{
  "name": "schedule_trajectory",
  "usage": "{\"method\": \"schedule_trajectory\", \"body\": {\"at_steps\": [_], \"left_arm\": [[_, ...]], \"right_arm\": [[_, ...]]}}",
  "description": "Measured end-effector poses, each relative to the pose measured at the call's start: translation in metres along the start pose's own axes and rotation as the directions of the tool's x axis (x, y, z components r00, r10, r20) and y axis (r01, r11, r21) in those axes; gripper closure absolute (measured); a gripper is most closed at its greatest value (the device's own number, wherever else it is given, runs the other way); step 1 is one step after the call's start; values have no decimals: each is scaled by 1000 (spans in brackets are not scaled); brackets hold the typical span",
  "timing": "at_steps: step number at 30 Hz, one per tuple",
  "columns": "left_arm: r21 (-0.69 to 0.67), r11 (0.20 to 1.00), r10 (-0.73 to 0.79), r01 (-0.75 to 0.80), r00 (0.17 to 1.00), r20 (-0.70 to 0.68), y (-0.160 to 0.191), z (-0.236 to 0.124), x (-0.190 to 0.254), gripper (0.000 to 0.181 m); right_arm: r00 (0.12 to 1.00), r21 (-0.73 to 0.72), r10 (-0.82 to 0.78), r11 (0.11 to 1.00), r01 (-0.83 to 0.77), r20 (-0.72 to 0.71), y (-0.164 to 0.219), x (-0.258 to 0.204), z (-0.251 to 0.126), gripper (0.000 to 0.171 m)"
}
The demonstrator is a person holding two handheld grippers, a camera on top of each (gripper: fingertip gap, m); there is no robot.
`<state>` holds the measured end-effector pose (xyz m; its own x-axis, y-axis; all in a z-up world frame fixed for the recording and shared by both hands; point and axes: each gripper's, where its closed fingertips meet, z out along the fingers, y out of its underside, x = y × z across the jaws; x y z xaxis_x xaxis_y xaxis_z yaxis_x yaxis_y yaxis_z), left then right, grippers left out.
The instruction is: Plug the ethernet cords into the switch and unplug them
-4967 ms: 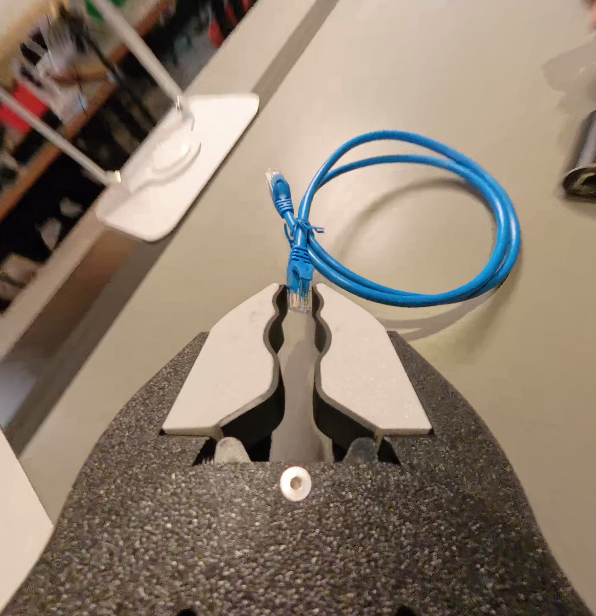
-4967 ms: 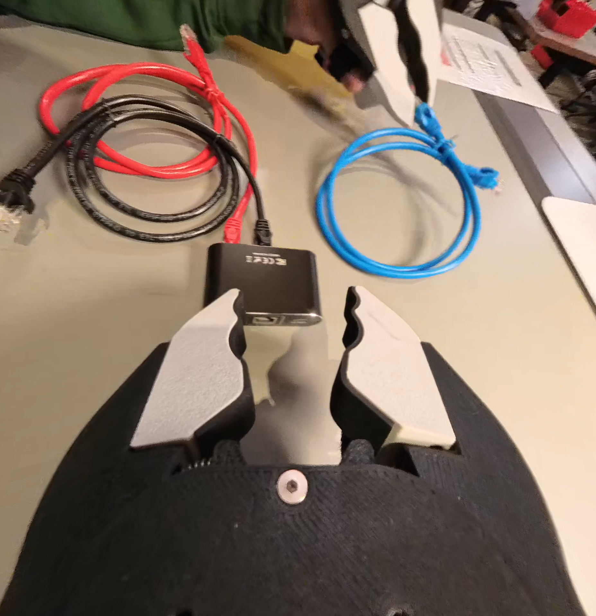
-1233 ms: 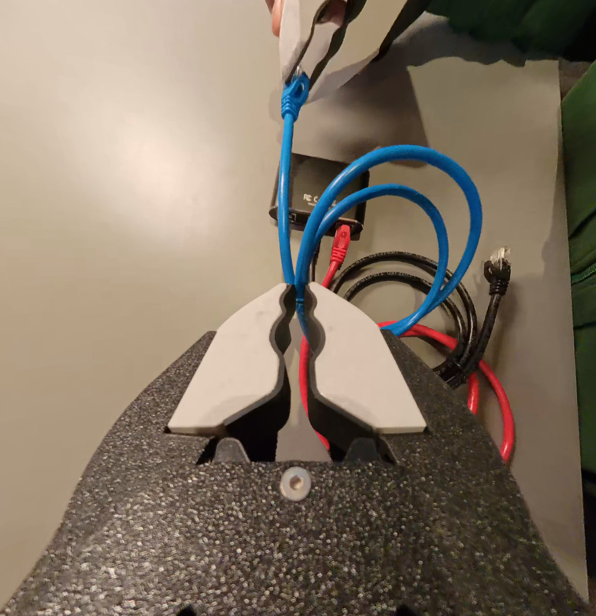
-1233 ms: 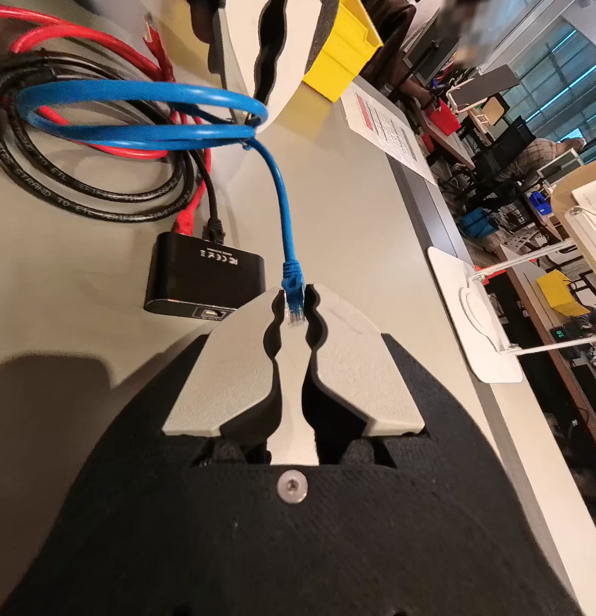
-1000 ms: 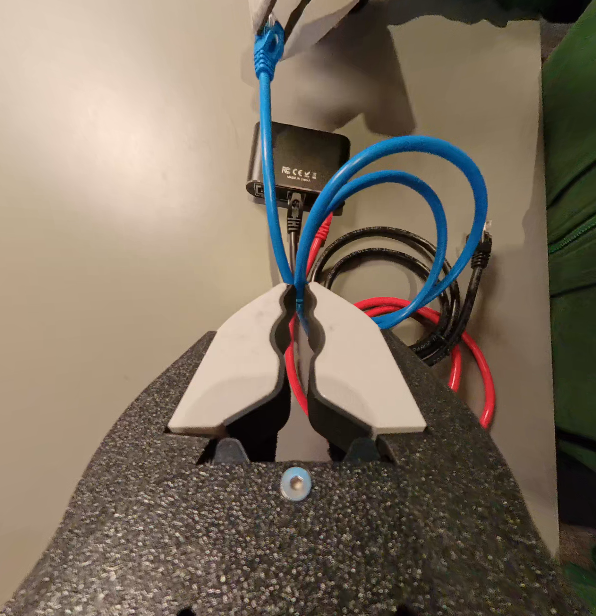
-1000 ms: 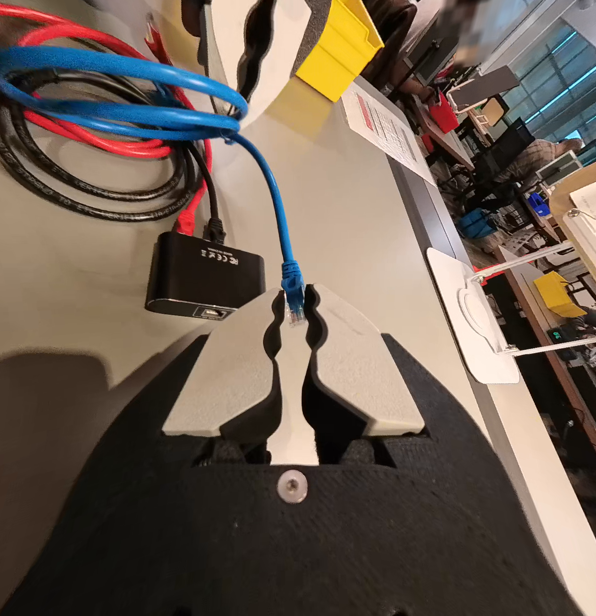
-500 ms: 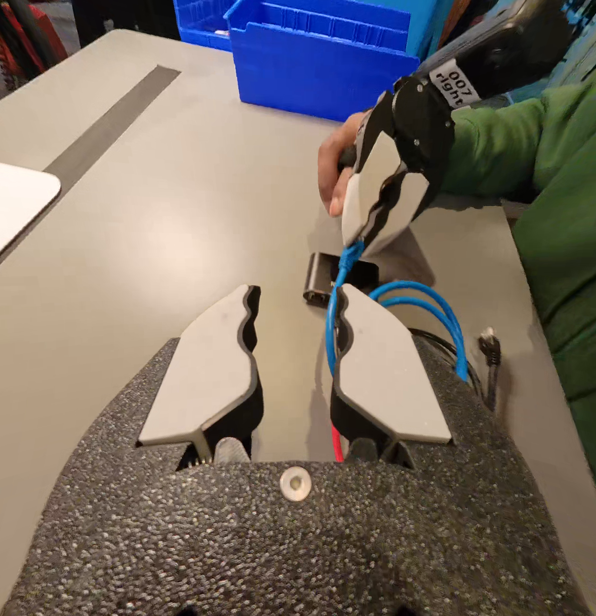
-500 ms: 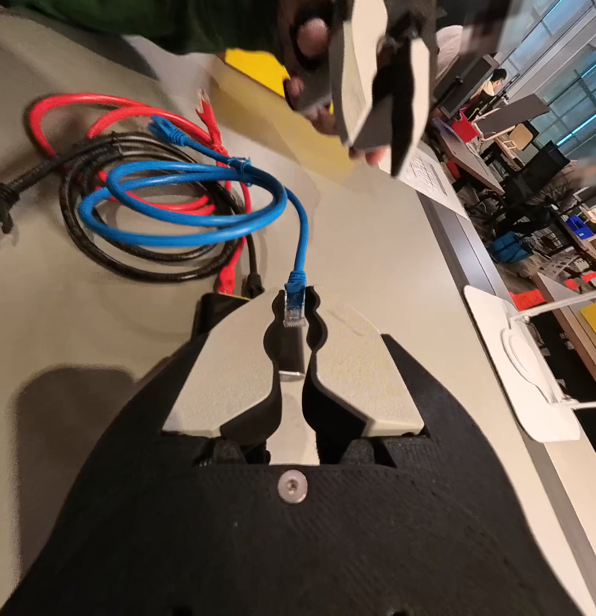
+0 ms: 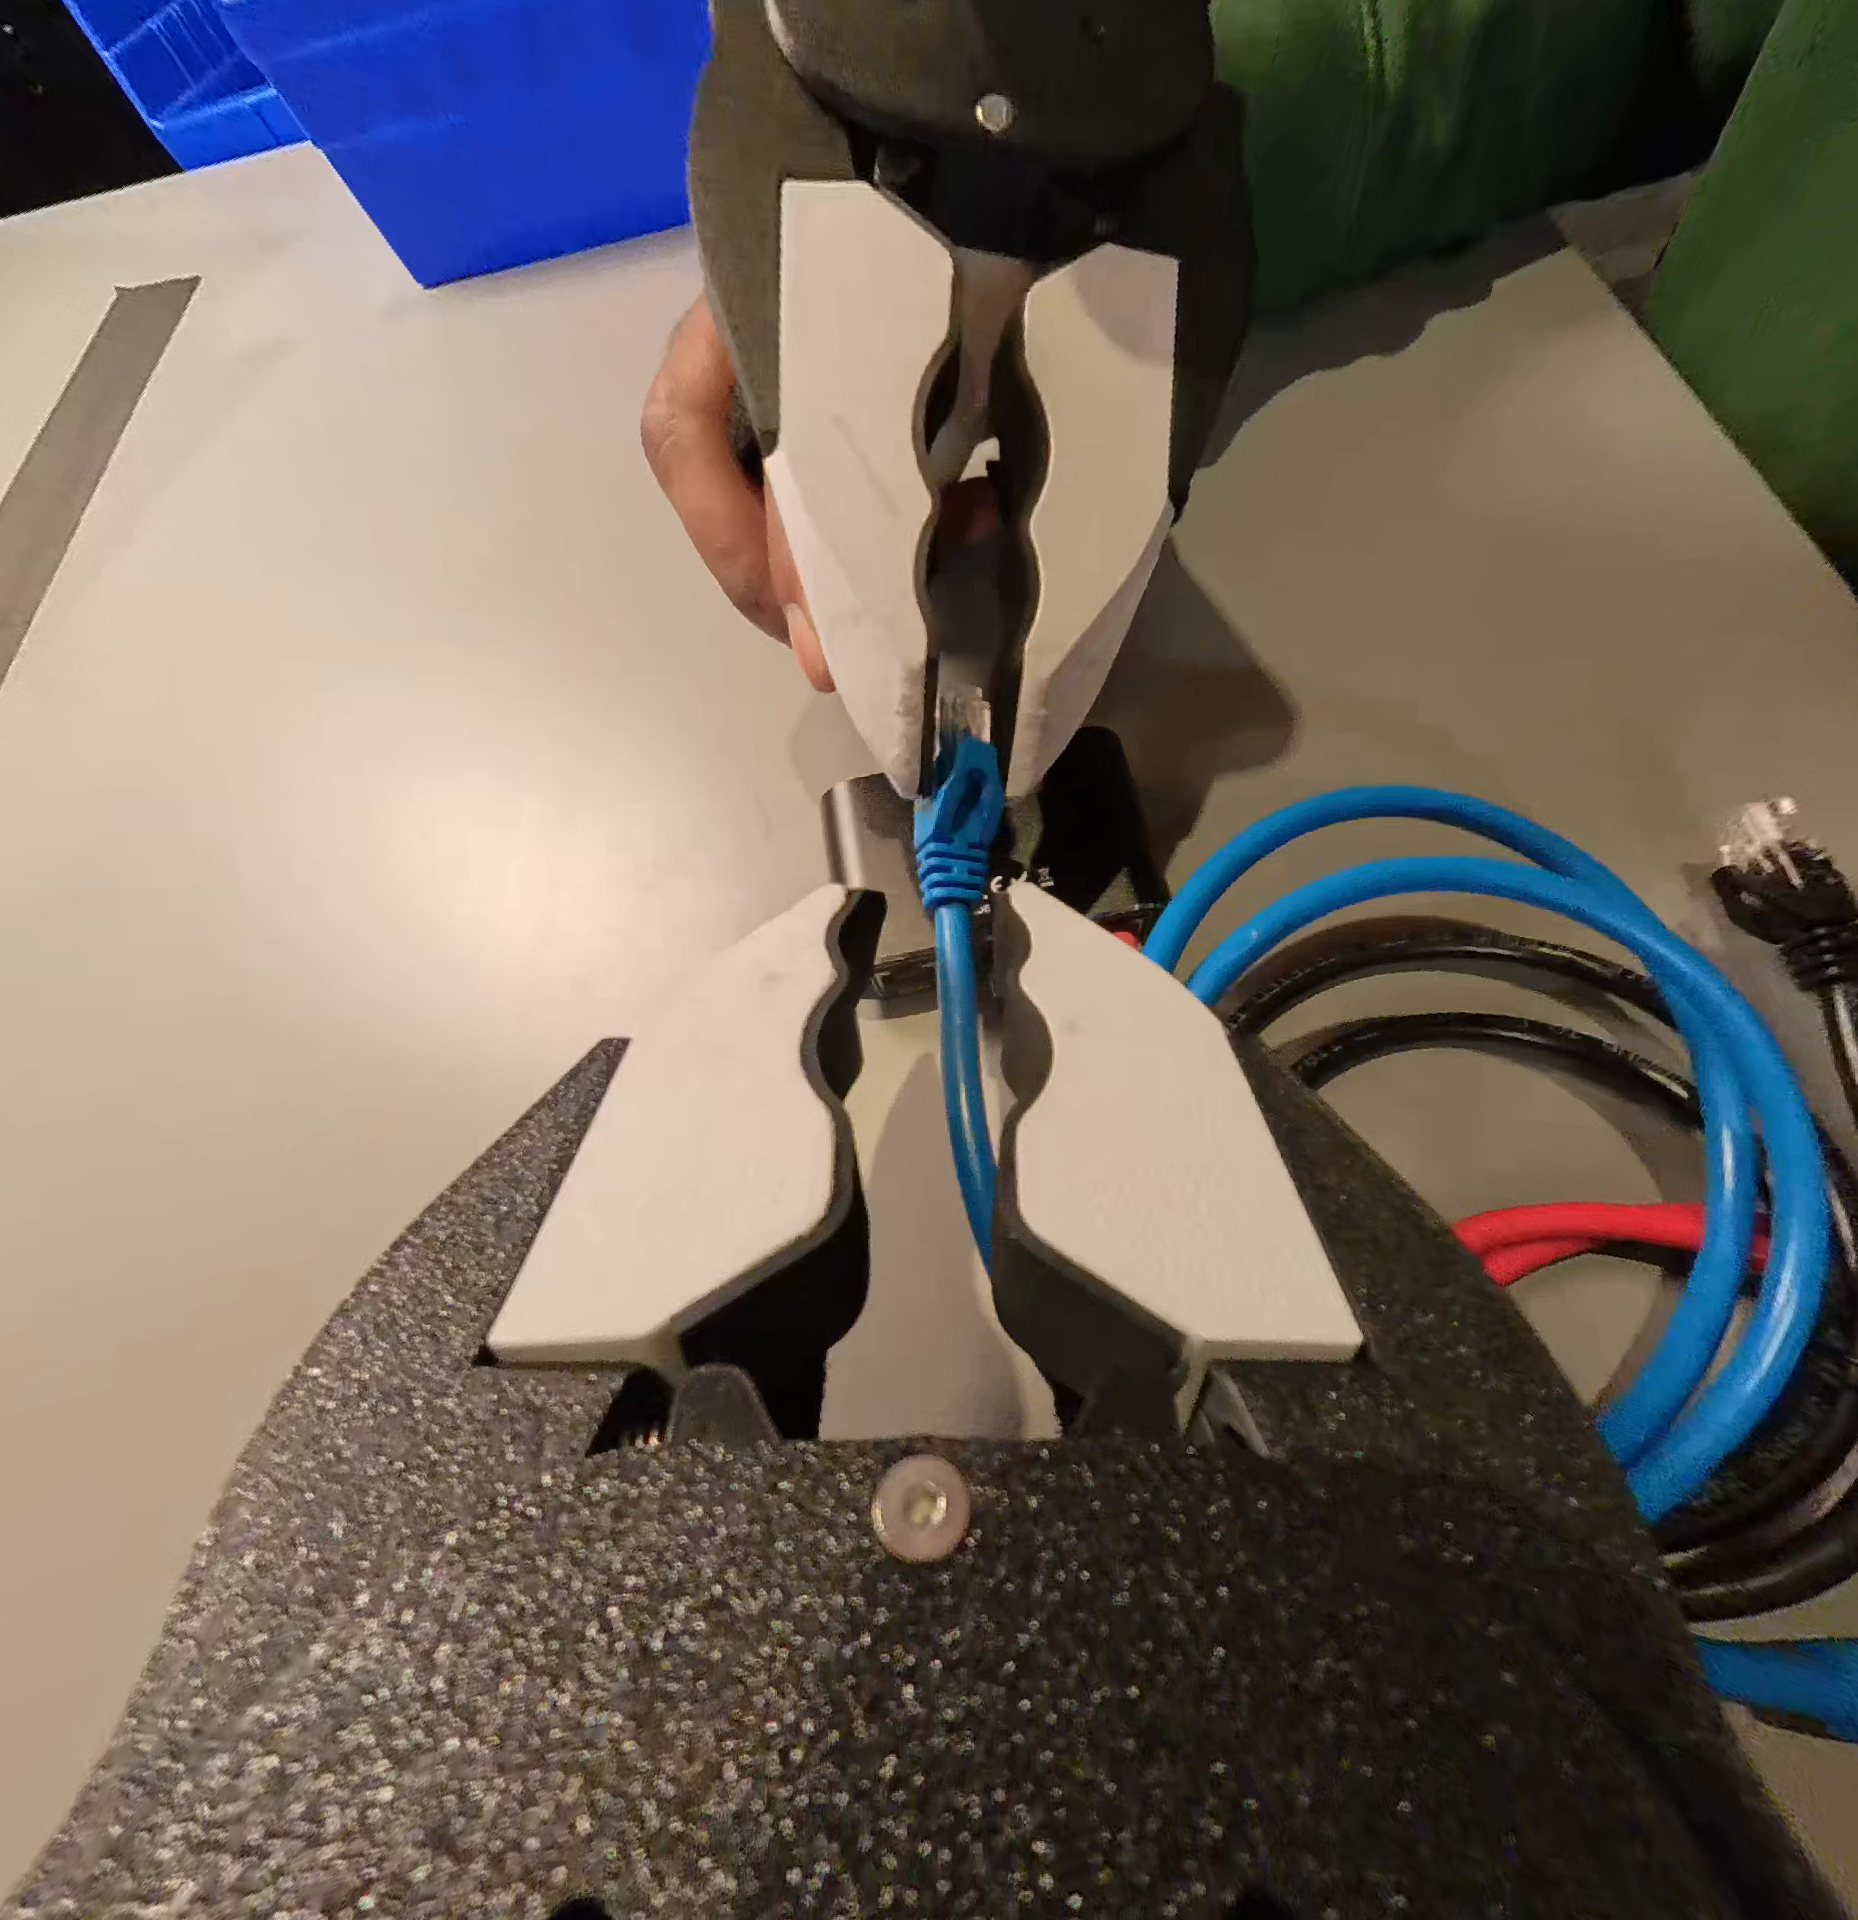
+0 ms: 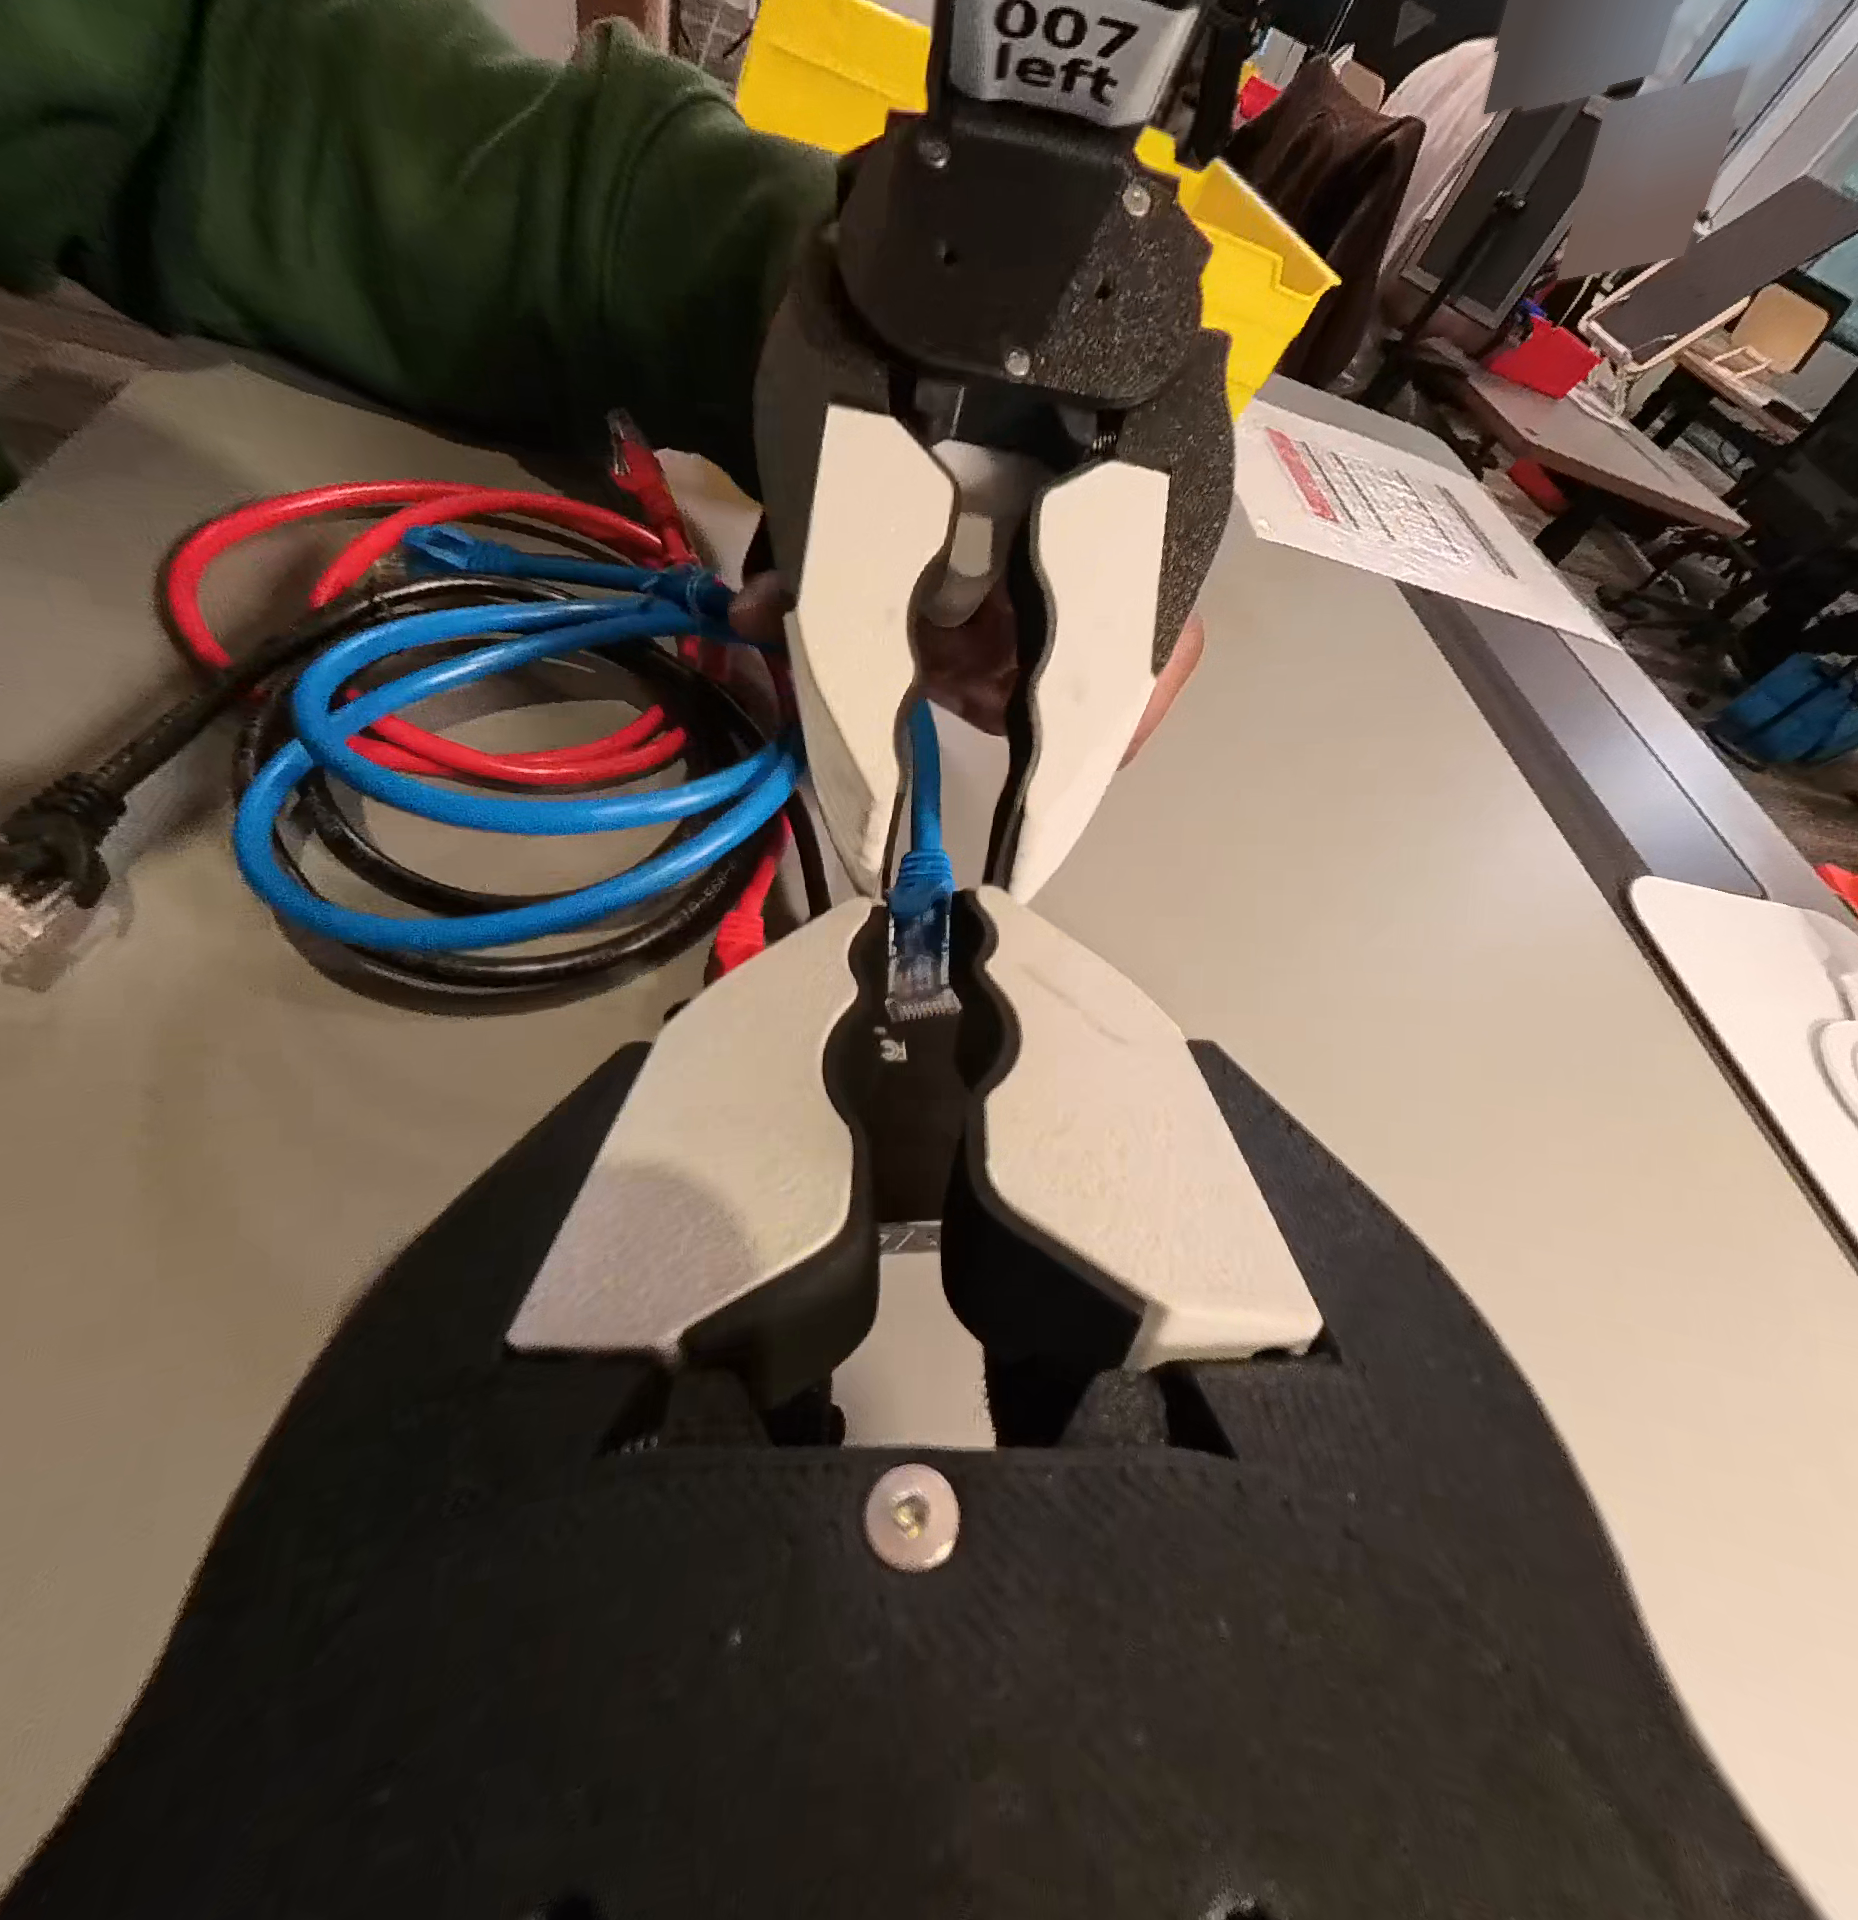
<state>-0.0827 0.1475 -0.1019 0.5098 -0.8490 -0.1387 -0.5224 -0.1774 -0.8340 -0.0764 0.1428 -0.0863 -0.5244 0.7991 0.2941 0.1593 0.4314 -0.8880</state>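
Note:
My right gripper (image 10: 925, 909) is shut on the blue ethernet cord's plug (image 10: 920, 945) and holds it just above the black switch (image 10: 904, 1101), which shows between its fingers. In the left wrist view, the right gripper (image 9: 966, 748) points down over the switch (image 9: 1096, 821) with the blue plug (image 9: 961, 800) in its tips. My left gripper (image 9: 935, 899) is open. The blue cord (image 9: 961, 1039) runs loosely between its fingers, against the right one. The left gripper (image 10: 940, 831) faces the right one, tips nearly touching.
Coiled blue (image 10: 509, 821), red (image 10: 281, 520) and black (image 10: 468, 966) cords lie beside the switch, with a loose black plug (image 9: 1787, 894). Blue bins (image 9: 468, 135) stand behind, a yellow bin (image 10: 1247, 239), a paper sheet (image 10: 1392, 509) and a white plate (image 10: 1756, 997) to the side. Green sleeves are close. Less than 4 cm separates the two grippers' tips.
My left gripper let go of the blue cord, opened wide, then narrowed around it. Both grippers have turned to face each other over the switch. The right gripper kept the blue plug.

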Motion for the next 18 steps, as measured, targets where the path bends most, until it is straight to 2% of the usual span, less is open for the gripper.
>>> {"method": "schedule_trajectory", "body": {"at_steps": [6, 11, 16, 18], "left_arm": [[45, 996, 70, -72, 997, 35, -8, 1, 1, 168], [19, 992, 126, -127, 989, 78, -7, 0, -1, 169], [-103, 994, -36, 41, 998, 46, 2, -7, -4, 168], [-150, 981, -114, 123, 991, 68, 6, -20, -9, 168]], "right_arm": [[999, 30, 40, 999, -41, 11, -4, 2, 3, 160], [999, 38, 50, 998, -50, 9, -4, 4, 3, 160], [999, -2, 31, 1000, -31, -35, 1, 8, 4, 157], [999, -35, 30, 999, -29, 18, 4, 4, -5, 138]]}}
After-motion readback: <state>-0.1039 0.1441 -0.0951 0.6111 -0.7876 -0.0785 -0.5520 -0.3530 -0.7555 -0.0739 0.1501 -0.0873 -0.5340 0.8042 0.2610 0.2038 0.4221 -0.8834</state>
